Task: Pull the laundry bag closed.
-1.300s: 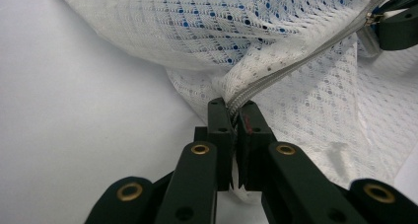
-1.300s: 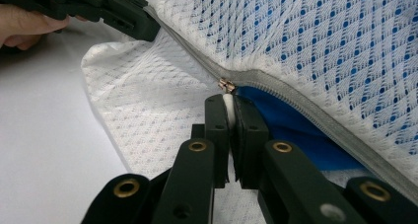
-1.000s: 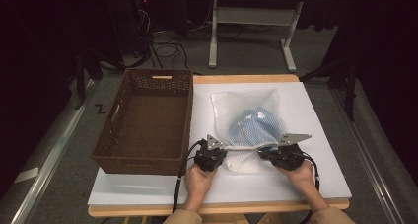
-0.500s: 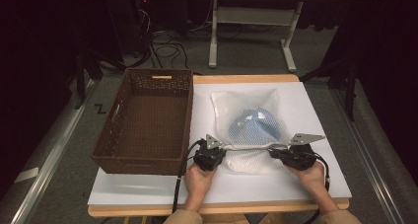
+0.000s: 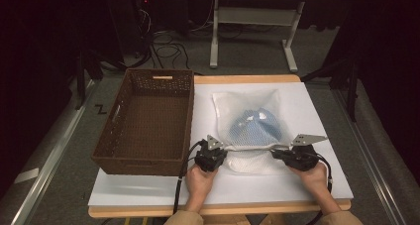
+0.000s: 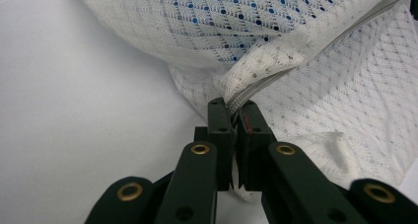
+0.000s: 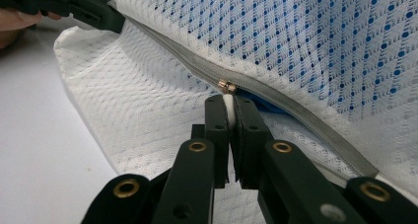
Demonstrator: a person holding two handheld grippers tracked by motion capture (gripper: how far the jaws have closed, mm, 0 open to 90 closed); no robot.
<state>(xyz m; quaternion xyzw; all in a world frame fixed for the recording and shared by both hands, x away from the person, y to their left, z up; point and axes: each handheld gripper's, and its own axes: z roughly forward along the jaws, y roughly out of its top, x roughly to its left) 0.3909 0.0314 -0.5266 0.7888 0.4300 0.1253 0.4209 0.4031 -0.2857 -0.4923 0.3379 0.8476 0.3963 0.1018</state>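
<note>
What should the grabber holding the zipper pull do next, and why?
Probably keep sliding the zipper pull along the zipper, away from the left gripper. The right gripper is shut on the pull's white tab, the left pinches the mesh bag at the zipper's end, and blue cloth shows beside the slider.

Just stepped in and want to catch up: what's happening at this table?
A person is working on a white mesh laundry bag that lies on the white table, with something blue inside it. The left tool is shut on the zipper end of the bag, holding it down. The right tool is shut on the white zipper pull tab. The zipper is partly open, with blue showing through the gap. A brown woven basket sits empty to the bag's left.
</note>
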